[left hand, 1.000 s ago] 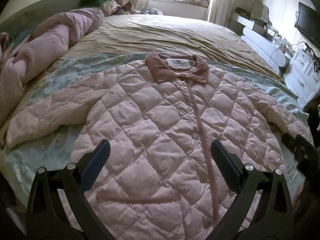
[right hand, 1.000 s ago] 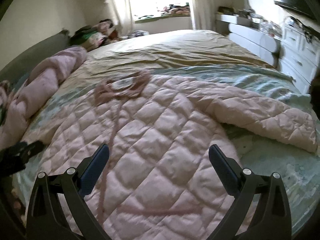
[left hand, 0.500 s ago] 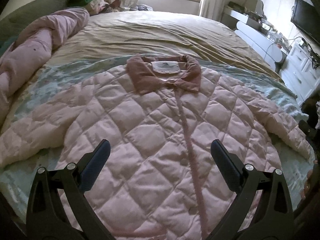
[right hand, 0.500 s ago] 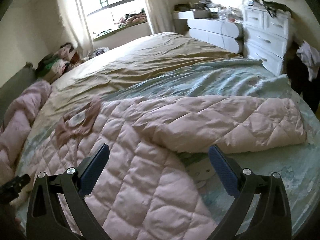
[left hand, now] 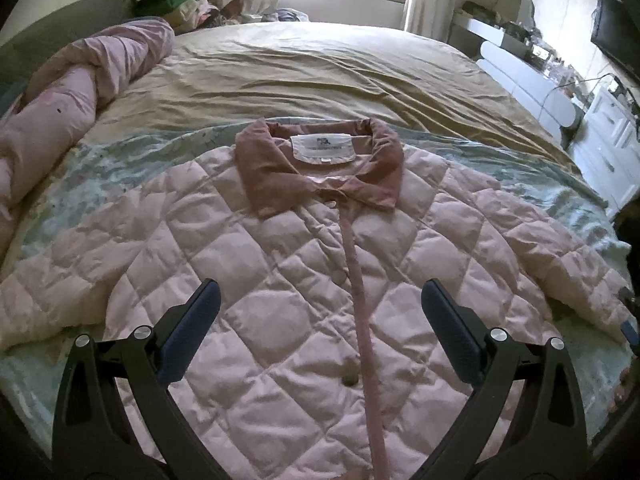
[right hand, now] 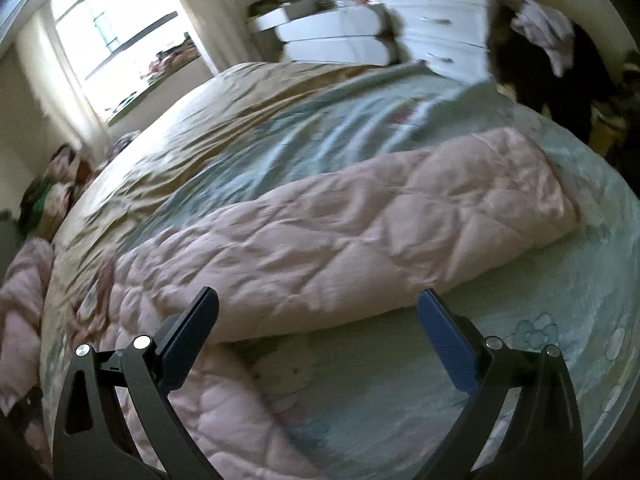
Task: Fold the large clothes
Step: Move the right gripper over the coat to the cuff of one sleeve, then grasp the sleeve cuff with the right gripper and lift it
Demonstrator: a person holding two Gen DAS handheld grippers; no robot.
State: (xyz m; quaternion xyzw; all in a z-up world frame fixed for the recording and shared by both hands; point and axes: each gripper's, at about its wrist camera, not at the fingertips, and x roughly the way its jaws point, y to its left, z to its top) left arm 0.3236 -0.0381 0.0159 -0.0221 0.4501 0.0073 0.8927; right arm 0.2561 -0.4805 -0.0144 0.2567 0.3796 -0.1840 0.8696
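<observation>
A pale pink quilted jacket (left hand: 280, 264) lies flat and face up on the bed, buttoned, with a darker pink collar (left hand: 320, 164) at the far end and both sleeves spread out. My left gripper (left hand: 318, 316) is open and empty above the jacket's lower front. In the right wrist view the jacket's right sleeve (right hand: 380, 232) lies across the blue sheet. My right gripper (right hand: 318, 320) is open and empty just in front of that sleeve, tilted.
The bed has a tan cover (left hand: 320, 68) at the far half and a light blue patterned sheet (right hand: 500, 380) under the jacket. A rolled pink duvet (left hand: 68, 96) lies along the left side. White drawers (right hand: 436, 12) and a TV (left hand: 616, 40) stand to the right.
My left gripper has moved forward over the jacket toward the collar. My right gripper has swung right and tilted, now facing the right sleeve instead of the jacket's body.
</observation>
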